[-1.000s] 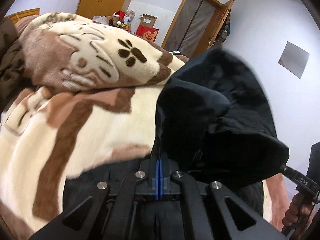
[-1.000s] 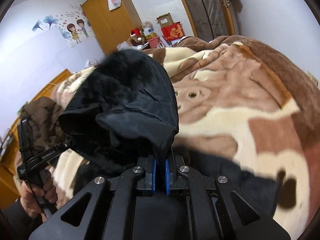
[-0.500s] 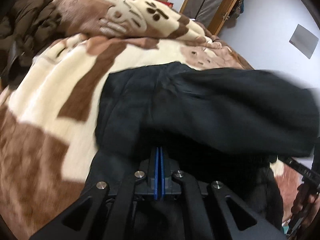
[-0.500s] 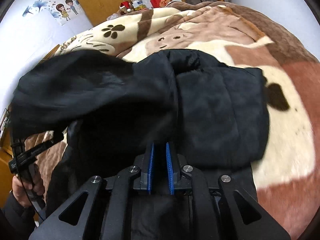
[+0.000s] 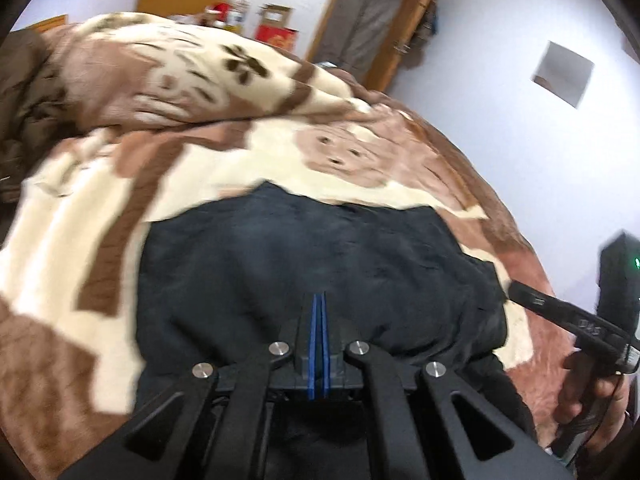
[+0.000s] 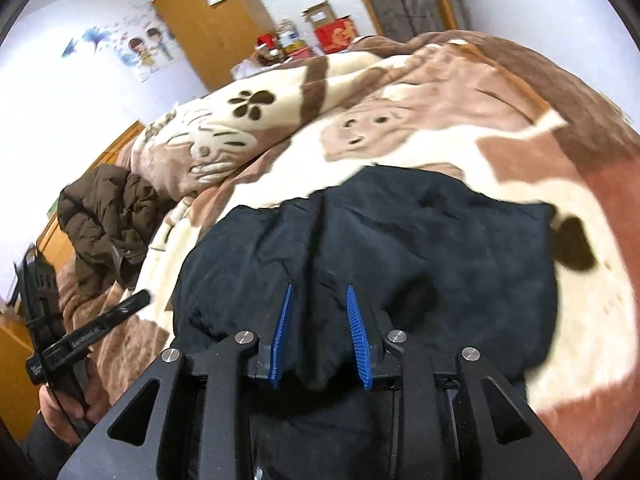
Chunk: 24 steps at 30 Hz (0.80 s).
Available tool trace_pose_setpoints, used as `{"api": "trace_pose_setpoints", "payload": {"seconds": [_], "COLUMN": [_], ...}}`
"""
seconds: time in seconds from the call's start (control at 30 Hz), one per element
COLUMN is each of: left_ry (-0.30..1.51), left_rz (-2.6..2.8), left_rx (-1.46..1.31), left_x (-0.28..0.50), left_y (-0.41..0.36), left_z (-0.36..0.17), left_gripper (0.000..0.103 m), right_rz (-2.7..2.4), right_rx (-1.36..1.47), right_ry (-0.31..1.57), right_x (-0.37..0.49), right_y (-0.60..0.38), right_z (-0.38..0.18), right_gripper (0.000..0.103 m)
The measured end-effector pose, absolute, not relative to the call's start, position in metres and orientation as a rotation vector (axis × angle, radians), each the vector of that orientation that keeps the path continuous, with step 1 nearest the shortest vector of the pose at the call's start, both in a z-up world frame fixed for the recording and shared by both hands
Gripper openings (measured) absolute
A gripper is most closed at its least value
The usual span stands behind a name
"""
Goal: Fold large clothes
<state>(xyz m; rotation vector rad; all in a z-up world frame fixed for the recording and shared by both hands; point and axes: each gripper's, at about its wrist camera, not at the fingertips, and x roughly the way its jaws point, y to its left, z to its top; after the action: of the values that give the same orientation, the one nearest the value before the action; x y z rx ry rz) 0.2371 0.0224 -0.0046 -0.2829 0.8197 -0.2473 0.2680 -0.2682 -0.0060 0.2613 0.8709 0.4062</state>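
A black padded garment [image 5: 320, 264] lies folded on the bed, also in the right wrist view [image 6: 420, 248]. My left gripper [image 5: 319, 300] is shut, its blue pads pressed together over the garment's near edge; no cloth shows between them. My right gripper [image 6: 319, 292] is open, its blue pads spread just above the garment's near edge, holding nothing. The right gripper also shows at the right edge of the left wrist view [image 5: 520, 292], and the left gripper at the left of the right wrist view [image 6: 140, 296].
A brown and cream fleece blanket [image 5: 120, 200] covers the bed. A brown puffer jacket [image 6: 108, 216] lies heaped at the bed's left side. A wooden wardrobe [image 6: 216, 28], boxes [image 6: 334, 30] and a door [image 5: 372, 28] stand behind the bed.
The lifted half of the black garment has been laid down flat over the rest. My right gripper has opened and let go. Both grippers have drawn back toward the near edge.
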Motion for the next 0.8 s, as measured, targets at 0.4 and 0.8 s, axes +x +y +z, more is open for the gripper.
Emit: {"api": "trace_pose_setpoints", "payload": {"seconds": [0.4, 0.8], "left_ry": [1.022, 0.921], "left_rz": [-0.318, -0.286], "left_rx": [-0.275, -0.244], "left_x": [0.228, 0.219], "left_y": [-0.023, 0.005], "left_z": [-0.118, -0.042], "left_gripper": [0.002, 0.005], "right_rz": [0.362, 0.363], "right_rx": [0.178, 0.188], "right_ry": [1.082, 0.893], "right_x": [0.26, 0.253], "right_y": [-0.25, -0.261], "right_z": [-0.128, -0.031], "right_gripper": [0.029, 0.029]}}
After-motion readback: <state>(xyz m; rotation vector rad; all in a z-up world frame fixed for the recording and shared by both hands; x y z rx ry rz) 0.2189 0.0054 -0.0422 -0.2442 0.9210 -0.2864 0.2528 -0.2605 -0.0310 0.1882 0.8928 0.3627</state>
